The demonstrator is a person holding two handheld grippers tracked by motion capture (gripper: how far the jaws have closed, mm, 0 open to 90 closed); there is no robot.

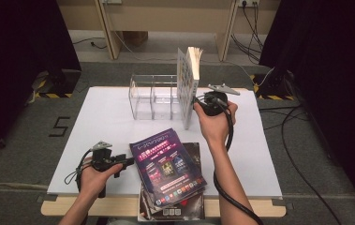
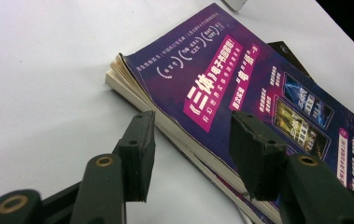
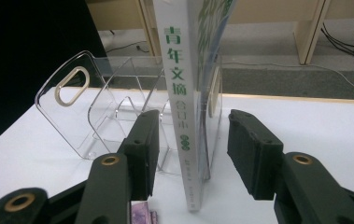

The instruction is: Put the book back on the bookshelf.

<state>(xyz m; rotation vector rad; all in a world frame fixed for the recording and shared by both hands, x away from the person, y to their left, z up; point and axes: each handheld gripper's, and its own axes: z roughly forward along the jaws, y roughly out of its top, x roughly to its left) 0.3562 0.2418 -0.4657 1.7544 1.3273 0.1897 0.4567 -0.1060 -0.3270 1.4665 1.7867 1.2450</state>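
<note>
A white-spined book with green characters stands upright in the right end slot of a clear acrylic rack. My right gripper is open, its jaws on either side of the spine with a gap at each pad. From above, the book leans in the rack and the right gripper sits just behind its lower edge. A purple-covered book lies on top of a stack near the front edge. My left gripper is open, straddling its near corner without touching; from above, the left gripper is at the purple book's left edge.
A dark magazine lies under the purple book, part of it over the white board's front edge. The rack's left slots hold nothing. Black curtains flank the table, cables run on the floor at right, and desk legs stand behind.
</note>
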